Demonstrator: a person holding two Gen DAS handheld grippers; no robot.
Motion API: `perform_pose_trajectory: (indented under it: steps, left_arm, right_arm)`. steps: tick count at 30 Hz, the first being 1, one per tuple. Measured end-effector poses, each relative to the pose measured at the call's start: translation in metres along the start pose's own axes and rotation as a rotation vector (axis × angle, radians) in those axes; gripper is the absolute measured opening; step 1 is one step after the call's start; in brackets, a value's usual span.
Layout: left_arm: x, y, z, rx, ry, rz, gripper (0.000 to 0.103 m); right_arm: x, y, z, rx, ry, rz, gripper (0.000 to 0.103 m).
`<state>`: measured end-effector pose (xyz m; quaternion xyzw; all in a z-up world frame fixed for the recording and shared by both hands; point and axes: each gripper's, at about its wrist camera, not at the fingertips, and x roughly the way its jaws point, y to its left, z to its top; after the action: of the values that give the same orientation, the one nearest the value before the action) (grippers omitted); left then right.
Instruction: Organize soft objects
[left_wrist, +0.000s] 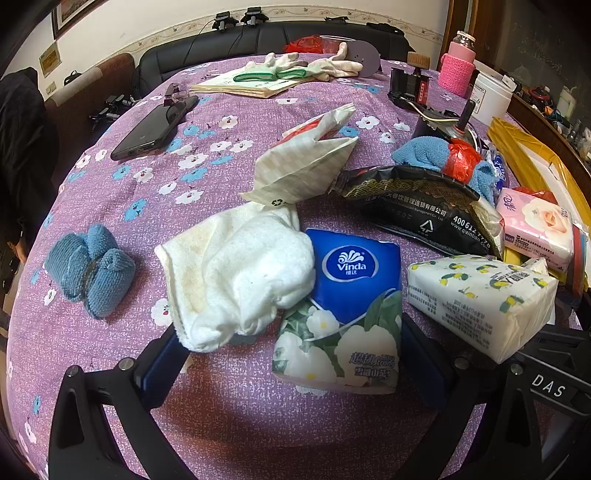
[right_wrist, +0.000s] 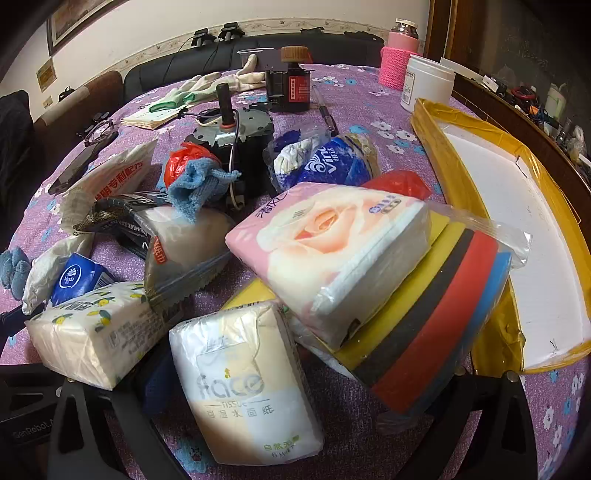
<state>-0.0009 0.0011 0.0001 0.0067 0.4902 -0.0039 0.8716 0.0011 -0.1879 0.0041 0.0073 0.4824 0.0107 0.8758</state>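
In the left wrist view my left gripper (left_wrist: 295, 363) is open; a blue Vinda tissue pack (left_wrist: 341, 317) and a white towel (left_wrist: 240, 273) lie between its fingers on the purple floral cloth (left_wrist: 147, 221). A lemon-print tissue pack (left_wrist: 480, 299) lies to the right, a rolled blue cloth (left_wrist: 90, 271) to the left. In the right wrist view my right gripper (right_wrist: 295, 391) is open around a "face" tissue pack (right_wrist: 245, 384). A pink rose tissue pack (right_wrist: 332, 251) rests on a bag of coloured sponges (right_wrist: 439, 317). The lemon-print pack (right_wrist: 92, 332) lies left of it.
A yellow-edged white tray (right_wrist: 524, 229) lies at the right. A motor (right_wrist: 236, 136), a blue rag with red plastic (right_wrist: 195, 177), a black foil pouch (left_wrist: 417, 206), a phone (left_wrist: 155, 127), gloves on papers (left_wrist: 280, 70), a pink bottle (left_wrist: 458, 62) and a white tub (right_wrist: 428, 83) crowd the table.
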Motion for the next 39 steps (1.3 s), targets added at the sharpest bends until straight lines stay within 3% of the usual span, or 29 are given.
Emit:
perform_pose_trajectory:
  steps: [32,39]
  left_arm:
    - [-0.0002,0.0,-0.0003,0.001,0.001,0.001,0.103]
    - [-0.0081,-0.0003,-0.0099,0.019,0.015,-0.023,0.103]
  right_arm:
    - [-0.0002,0.0006,0.0,-0.003,0.001,0.0,0.102]
    - [-0.0065,-0.0008,0.0016,-0.123,0.104,0.099,0.102]
